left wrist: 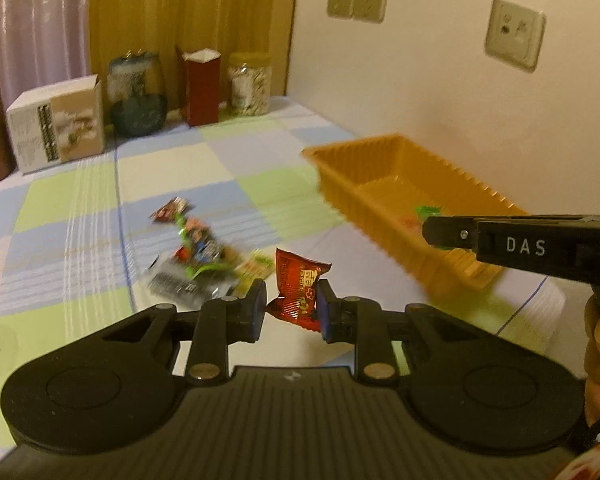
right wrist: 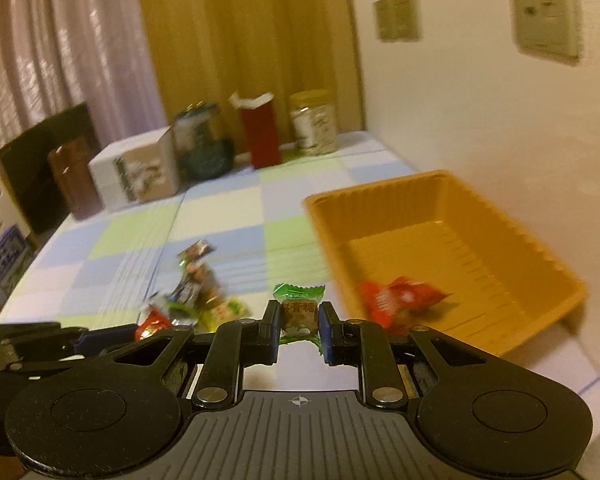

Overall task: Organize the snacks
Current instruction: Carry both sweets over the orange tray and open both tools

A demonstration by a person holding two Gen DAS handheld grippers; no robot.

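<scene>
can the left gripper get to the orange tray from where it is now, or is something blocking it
Probably yes. The left gripper, shut on a red snack packet, has open tablecloth up to the orange tray; only the right gripper over the near end might crowd it.

1. Cream wall (left wrist: 420, 92) carries three socket plates (left wrist: 515, 33).
2. Left of the wall: a yellow curtain (left wrist: 188, 12), then a sheer pink curtain (left wrist: 32, 20).
3. A checked cloth (left wrist: 80, 220) covers the surface below the wall.
4. Lighting is warm and dim.
</scene>
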